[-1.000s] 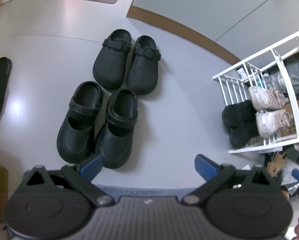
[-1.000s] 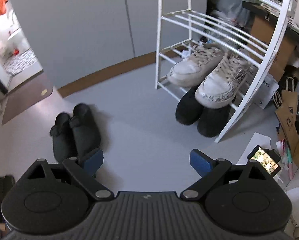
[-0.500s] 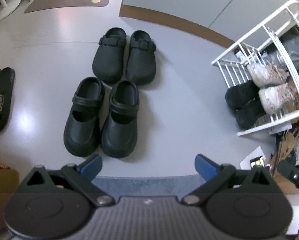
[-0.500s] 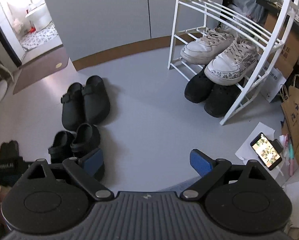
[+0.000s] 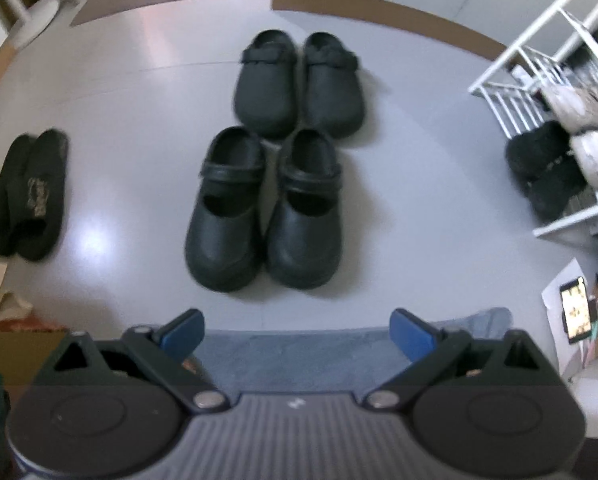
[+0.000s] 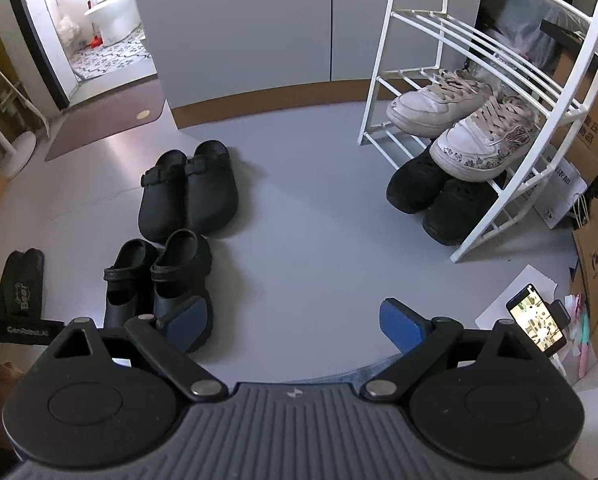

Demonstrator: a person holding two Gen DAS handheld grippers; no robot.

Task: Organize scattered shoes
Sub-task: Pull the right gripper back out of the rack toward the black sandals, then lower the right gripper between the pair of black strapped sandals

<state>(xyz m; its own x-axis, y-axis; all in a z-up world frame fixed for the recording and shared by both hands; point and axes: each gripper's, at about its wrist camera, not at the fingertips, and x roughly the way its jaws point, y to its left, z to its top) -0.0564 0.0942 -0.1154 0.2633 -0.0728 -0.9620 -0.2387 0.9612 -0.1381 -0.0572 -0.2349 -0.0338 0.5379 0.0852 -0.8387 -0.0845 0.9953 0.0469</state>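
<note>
Two pairs of black clogs stand side by side on the grey floor: a strapped pair [image 5: 265,210] nearer me and a closed-toe pair [image 5: 299,82] behind it. They also show in the right wrist view, the strapped pair [image 6: 159,280] and the closed-toe pair [image 6: 189,192]. A pair of black slippers [image 5: 29,194] lies at the far left. My left gripper [image 5: 297,332] is open and empty, above the floor short of the strapped pair. My right gripper [image 6: 295,320] is open and empty, to the right of that pair.
A white wire shoe rack [image 6: 479,92] stands at the right, with white sneakers [image 6: 459,120] above black shoes [image 6: 435,196]. A phone on paper [image 6: 537,320] and paper bags [image 6: 597,240] lie far right. A brown mat [image 6: 107,124] lies before a bathroom doorway.
Both grippers have pulled back and risen, so more floor is in view. The slippers and both clog pairs now show in the right wrist view. No shoe has moved.
</note>
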